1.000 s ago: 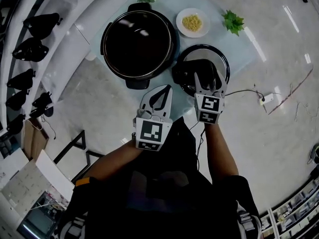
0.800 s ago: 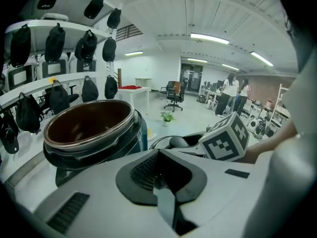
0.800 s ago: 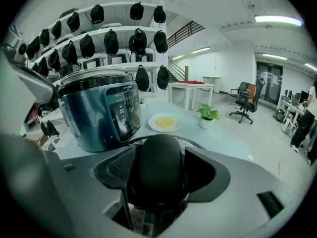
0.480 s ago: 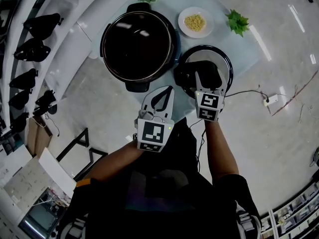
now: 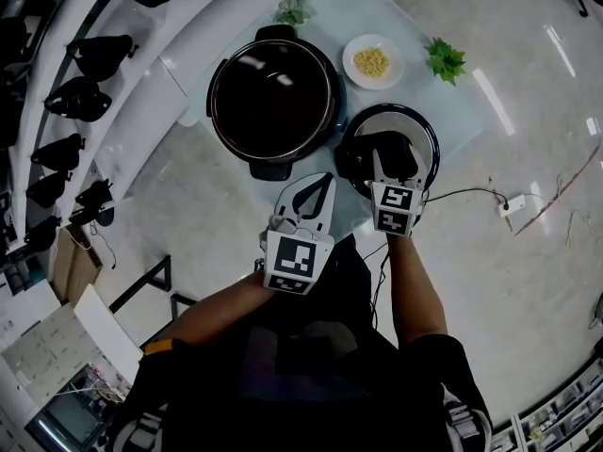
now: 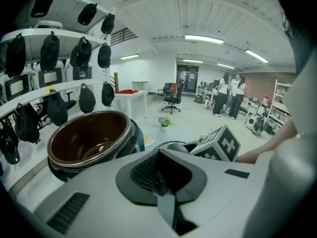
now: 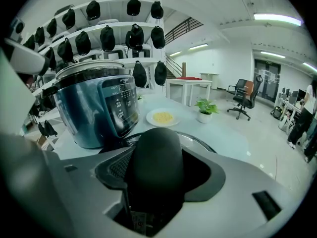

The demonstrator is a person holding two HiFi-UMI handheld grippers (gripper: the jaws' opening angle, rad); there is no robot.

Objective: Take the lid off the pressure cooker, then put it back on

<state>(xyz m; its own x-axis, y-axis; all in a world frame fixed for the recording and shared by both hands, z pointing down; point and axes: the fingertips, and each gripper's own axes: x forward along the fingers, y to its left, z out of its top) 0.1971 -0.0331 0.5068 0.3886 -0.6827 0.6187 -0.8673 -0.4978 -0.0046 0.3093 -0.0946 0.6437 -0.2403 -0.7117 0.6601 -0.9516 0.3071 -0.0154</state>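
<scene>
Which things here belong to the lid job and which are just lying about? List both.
Job: cooker, open; lid beside it; right gripper, shut on the lid's handle.
Lying about: plate of yellow food; plant beside the plate; plant behind the cooker; left gripper, shut, empty.

Pale glass table point(image 5: 410, 22) carrying: open pressure cooker point(image 5: 273, 102) just ahead of left gripper point(image 5: 316, 186), lid point(image 5: 424, 128) under right gripper point(image 5: 388, 153), plate of yellow grains point(image 5: 374, 61) and small plant point(image 5: 445, 59) beyond it, second plant point(image 5: 292, 10) past cooker.

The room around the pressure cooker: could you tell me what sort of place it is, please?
Probably an open-plan office or lab, not a kitchen: office chairs, a white desk, and curved wall shelves hung with black gear.
</scene>
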